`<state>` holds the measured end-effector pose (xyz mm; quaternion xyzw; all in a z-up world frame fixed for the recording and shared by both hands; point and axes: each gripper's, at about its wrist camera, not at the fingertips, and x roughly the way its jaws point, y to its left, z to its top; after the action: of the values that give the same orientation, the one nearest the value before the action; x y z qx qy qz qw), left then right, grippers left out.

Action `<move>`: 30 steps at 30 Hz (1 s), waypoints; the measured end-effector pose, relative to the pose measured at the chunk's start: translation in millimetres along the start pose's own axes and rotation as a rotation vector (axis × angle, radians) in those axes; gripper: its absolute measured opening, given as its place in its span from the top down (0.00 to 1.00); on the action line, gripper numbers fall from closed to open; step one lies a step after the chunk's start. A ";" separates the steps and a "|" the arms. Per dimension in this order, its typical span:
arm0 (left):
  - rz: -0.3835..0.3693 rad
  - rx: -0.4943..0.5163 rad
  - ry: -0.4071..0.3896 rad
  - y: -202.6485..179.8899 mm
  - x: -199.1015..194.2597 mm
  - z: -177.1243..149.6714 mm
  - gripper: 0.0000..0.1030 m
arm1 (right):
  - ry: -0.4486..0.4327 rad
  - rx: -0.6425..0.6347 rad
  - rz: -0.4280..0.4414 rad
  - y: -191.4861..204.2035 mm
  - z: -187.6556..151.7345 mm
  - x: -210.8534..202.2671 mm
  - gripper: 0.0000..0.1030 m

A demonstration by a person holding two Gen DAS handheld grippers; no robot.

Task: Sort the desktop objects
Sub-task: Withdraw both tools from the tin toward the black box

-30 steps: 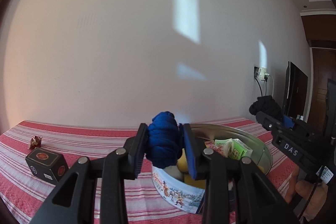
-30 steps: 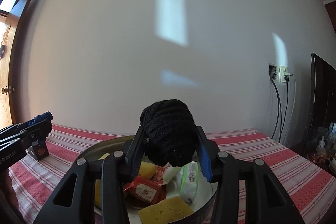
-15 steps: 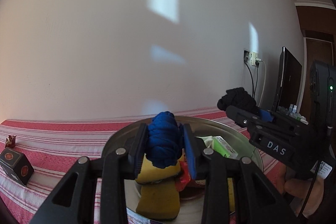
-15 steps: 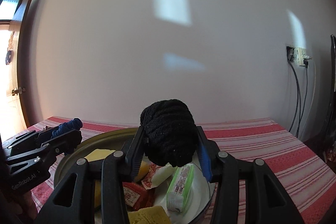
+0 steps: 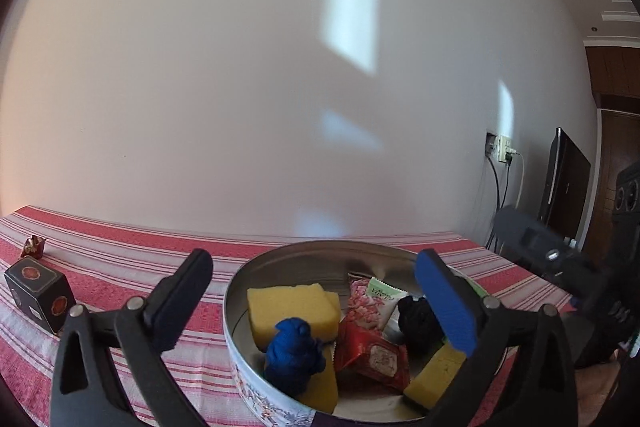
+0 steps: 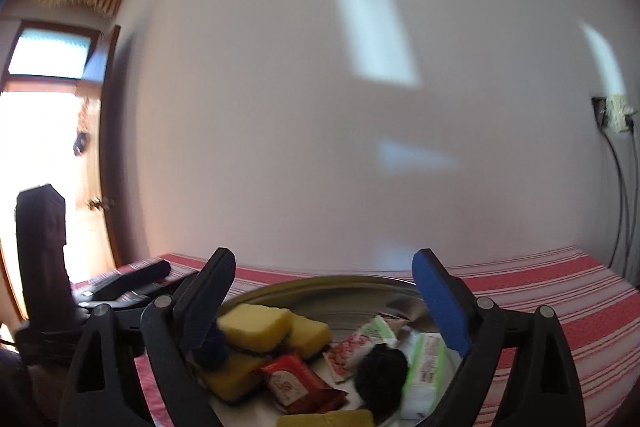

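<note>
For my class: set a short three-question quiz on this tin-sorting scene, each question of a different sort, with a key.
1. True or false: the blue yarn ball lies inside the round tin.
2. Which lies outside the tin on the striped cloth? A) black yarn ball B) dark box C) red packet
3. Fill in: neither the left gripper nor the right gripper holds ____.

Key: 1 true; 2 B; 3 anything, since both sets of jaws are opening with nothing pressed between them.
</note>
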<state>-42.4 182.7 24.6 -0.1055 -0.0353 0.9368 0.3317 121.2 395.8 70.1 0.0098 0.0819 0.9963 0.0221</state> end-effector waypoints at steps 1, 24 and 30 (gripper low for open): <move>-0.005 0.001 0.015 0.0 1.7 -0.4 0.01 | -0.026 0.055 0.034 -5.5 0.5 -4.3 0.08; 0.064 -0.001 0.005 5.2 -8.1 1.2 0.01 | -0.177 -0.020 0.041 27.3 -1.2 -24.3 0.07; 0.051 -0.043 0.059 10.3 -1.7 -1.9 0.01 | -0.202 -0.069 -0.041 36.8 -1.0 -33.2 0.04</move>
<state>-47.0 173.6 21.6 -0.1410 -0.0427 0.9405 0.3062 152.8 357.8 74.6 0.1077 0.0450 0.9919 0.0508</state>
